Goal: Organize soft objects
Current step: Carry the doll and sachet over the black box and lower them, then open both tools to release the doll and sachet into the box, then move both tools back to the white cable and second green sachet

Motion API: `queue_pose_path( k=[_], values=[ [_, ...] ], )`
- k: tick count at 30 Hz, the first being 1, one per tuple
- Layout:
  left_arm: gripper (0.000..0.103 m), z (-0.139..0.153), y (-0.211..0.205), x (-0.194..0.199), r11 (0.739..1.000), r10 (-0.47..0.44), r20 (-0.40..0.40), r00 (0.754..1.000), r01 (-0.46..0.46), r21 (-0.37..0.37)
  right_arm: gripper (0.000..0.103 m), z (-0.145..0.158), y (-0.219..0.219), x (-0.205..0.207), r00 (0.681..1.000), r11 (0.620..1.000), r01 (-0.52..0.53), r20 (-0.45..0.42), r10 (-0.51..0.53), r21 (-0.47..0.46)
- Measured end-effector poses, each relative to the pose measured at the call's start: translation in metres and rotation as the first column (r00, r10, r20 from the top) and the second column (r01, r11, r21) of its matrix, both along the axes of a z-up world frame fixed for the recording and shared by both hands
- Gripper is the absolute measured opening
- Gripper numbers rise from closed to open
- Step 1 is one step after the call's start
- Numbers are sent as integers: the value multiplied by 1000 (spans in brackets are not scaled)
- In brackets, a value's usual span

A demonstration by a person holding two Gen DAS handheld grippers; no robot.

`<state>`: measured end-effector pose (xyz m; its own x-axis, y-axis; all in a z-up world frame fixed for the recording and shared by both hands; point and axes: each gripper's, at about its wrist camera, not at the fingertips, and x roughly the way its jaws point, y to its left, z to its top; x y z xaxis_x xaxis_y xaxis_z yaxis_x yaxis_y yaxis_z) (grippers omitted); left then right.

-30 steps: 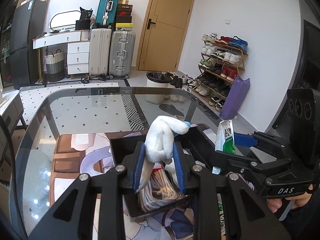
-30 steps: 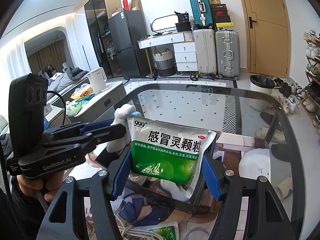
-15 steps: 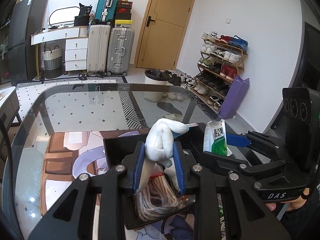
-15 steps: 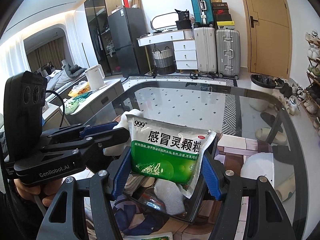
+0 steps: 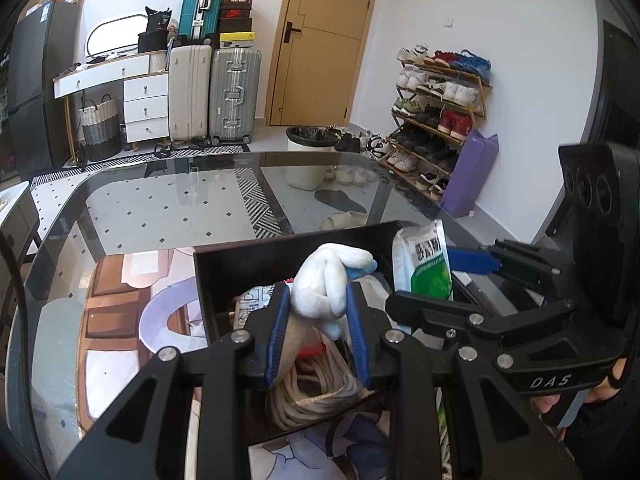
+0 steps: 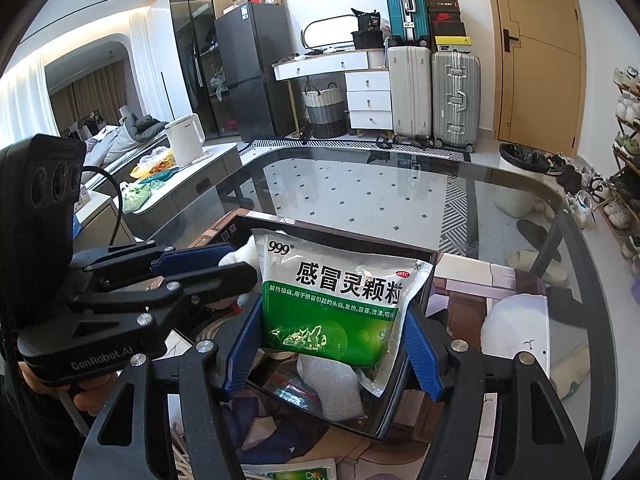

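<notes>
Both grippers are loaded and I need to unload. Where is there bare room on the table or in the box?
The glass tabletop beyond the black box is bare. The box is crowded: coiled rope, packets, and a bubble-wrap piece under the green sachet. The white sock hangs over the rope.

Bin [image 5: 280,258] sits on mat [image 5: 120,308], mat on glass table [image 5: 160,200]. Left gripper [image 5: 318,320] above bin, rolled sock [image 5: 328,284] between its pads. Right gripper [image 6: 332,344] just right of it, also over bin, sachet [image 6: 336,300] upright between its pads. Rope coil [image 5: 308,392] in bin, under sock. Suitcases [image 5: 214,92] behind table, shoe rack [image 5: 436,112] far right.
</notes>
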<state>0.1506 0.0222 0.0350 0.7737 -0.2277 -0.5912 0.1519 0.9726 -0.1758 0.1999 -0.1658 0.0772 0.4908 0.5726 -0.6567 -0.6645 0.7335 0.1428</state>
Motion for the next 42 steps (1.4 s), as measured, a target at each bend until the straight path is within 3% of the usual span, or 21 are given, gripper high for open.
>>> queue_pose_path(
  k=[5, 14, 19, 21, 23, 27, 30, 42],
  values=[
    [28, -3, -1, -4, 1000, -5, -5, 1000, 5, 15, 68, 0, 3, -5, 1000, 999, -20, 3, 20, -26],
    [33, -5, -3, -13, 999, -9, -16, 1000, 9, 34, 87, 6, -3, -16, 999, 999, -7, 40, 9, -47],
    [46, -6, -8, -16, 998, -8, -18, 1000, 9, 63, 88, 8, -14, -21, 999, 999, 20, 45, -19, -43],
    [61, -6, -9, -17, 998, -3, -18, 1000, 4, 61, 93, 8, -20, -24, 998, 999, 32, 49, -30, -42],
    [66, -4, -9, -18, 999, 6, -20, 1000, -5, 49, 95, 10, -25, -28, 998, 999, 40, 52, -38, -35],
    [92, 2, -8, -27, 1000, 12, 5, 1000, -13, 24, 102, 14, -37, -37, 997, 998, 58, 57, -57, -25],
    [103, 8, -7, -35, 999, 23, 23, 999, -24, 33, 102, 12, -46, -43, 996, 997, 73, 53, -72, -18],
    [103, 3, -1, -66, 995, 68, 35, 997, -71, 70, 102, 2, -64, -64, 996, 995, 90, 22, -89, -49]
  ],
)
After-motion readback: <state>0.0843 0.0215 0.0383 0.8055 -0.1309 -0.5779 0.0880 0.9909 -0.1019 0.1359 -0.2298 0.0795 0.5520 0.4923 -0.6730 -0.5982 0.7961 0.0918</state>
